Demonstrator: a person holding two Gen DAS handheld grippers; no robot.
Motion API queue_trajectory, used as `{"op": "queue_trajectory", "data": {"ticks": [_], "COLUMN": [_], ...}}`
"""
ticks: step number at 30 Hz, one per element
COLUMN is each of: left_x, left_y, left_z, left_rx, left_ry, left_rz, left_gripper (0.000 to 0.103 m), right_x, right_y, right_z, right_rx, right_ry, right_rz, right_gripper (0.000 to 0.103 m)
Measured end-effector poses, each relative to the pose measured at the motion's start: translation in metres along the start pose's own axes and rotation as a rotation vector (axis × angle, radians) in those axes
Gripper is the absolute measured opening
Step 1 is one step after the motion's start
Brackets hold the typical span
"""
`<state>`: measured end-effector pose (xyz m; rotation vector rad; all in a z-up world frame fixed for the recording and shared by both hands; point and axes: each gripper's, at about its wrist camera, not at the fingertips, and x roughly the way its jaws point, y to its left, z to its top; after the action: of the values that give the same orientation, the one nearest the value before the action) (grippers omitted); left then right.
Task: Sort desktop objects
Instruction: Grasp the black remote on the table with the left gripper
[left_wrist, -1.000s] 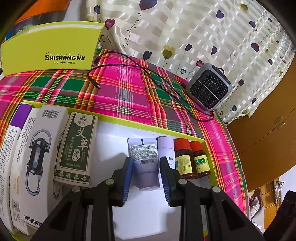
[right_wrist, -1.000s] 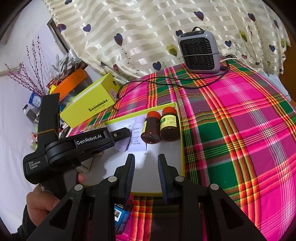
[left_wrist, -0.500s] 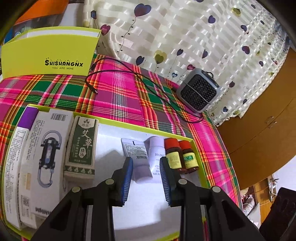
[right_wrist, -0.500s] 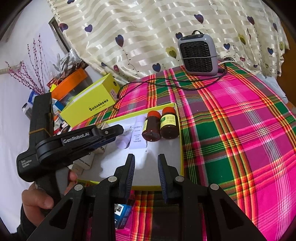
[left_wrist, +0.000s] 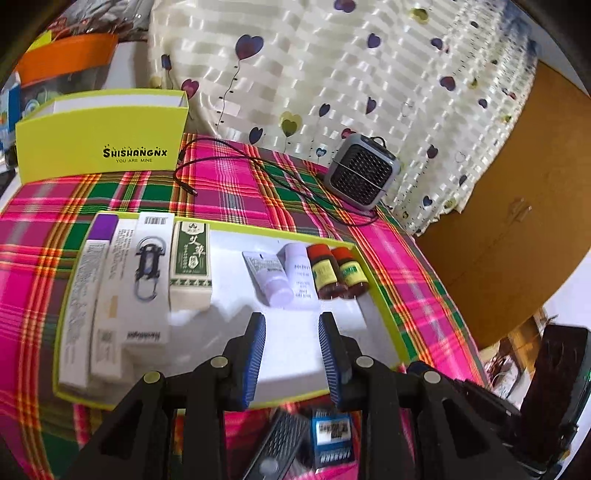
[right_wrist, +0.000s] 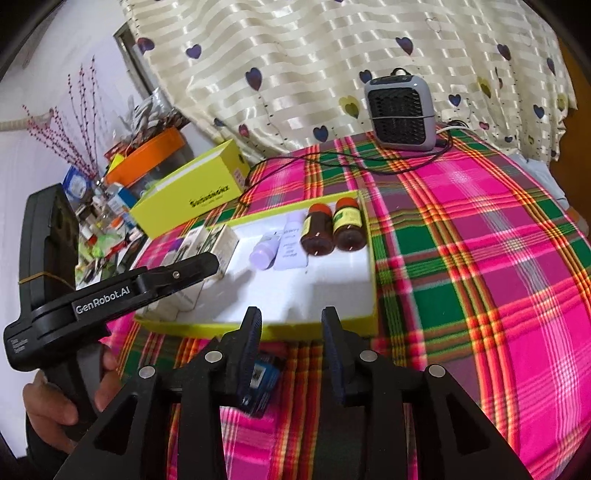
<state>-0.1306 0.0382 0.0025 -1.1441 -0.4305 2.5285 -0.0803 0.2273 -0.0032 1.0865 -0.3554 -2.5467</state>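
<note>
Pink, green and orange plaid cloth covers the counter, with a heart-print curtain behind it. On the cloth lies a shallow yellow-rimmed tray holding the sorted things: white cartons at its left end, one with a barcode and a carabiner drawing; a green carton with Chinese characters; a lilac tube; a white tube whose print is too small to read; and two brown bottles with red caps and yellow labels. Behind the tray stands a yellow box printed "SHISHANGNX YOU ARE MINE", with a small grey heater to its right. The left gripper, marked "GenRobot.AI" in the right wrist view, hovers above the tray with its fingers apart and empty. The right gripper hangs over the tray's near edge, its fingers opening with nothing between them; a blue box lies on the cloth just below.
</note>
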Motion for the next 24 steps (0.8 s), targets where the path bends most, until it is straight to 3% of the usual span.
{"op": "queue_trajectory", "data": {"ticks": [24], "left_x": [-0.032], "left_y": [0.014], "left_z": [-0.056], "left_rx": [0.148], "left_ry": [0.044], "left_rz": [-0.002], "left_gripper": [0.03], "right_x": [0.02], "right_y": [0.04], "right_z": [-0.037], "right_rx": [-0.096], "right_ry": [0.11], "right_rz": [-0.012], "right_gripper": [0.037]}}
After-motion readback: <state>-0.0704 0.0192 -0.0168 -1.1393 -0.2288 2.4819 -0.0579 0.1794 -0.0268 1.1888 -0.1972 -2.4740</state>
